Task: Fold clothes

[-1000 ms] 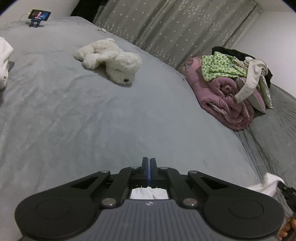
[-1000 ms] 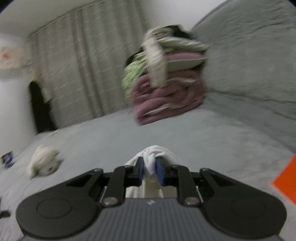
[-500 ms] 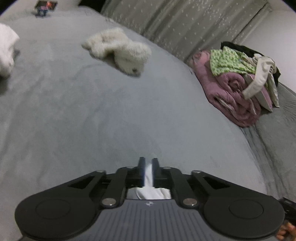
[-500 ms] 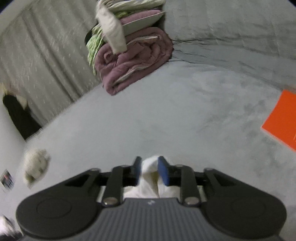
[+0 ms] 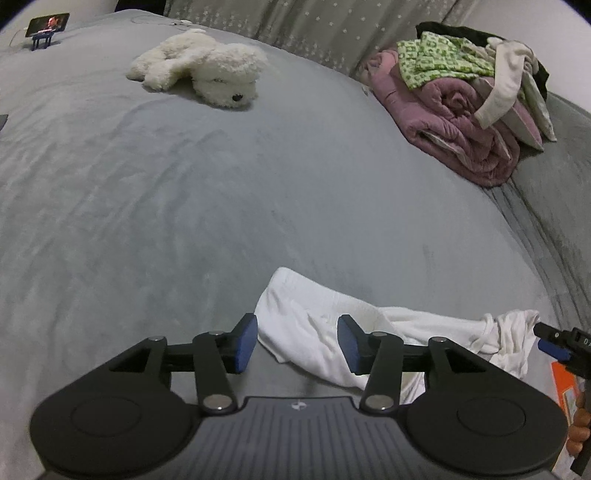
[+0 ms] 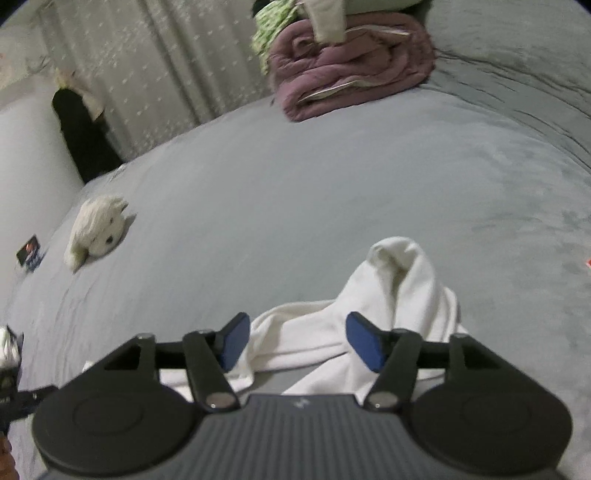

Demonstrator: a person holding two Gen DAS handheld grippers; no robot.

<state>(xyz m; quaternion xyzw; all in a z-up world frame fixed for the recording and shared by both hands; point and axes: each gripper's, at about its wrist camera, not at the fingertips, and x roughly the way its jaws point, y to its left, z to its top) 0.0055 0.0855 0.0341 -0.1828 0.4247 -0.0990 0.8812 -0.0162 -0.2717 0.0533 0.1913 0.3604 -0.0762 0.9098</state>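
1. We see a white garment lying crumpled on a grey bed cover, near its front edge.
2. Our left gripper hovers low over the garment's left end with its blue-padded fingers spread wide, holding nothing.
3. Our right gripper sits over the garment's right end, where the cloth bunches into a raised hump; its fingers are also spread apart and empty.
4. From the left wrist view, the tip of the right gripper shows at the far right edge, just beside the garment.
5. Farther back, a white plush dog lies on the cover.
6. To the right, a rolled purple blanket carries a pile of clothes, including a green patterned piece.
7. A phone on a stand sits at the far left corner.
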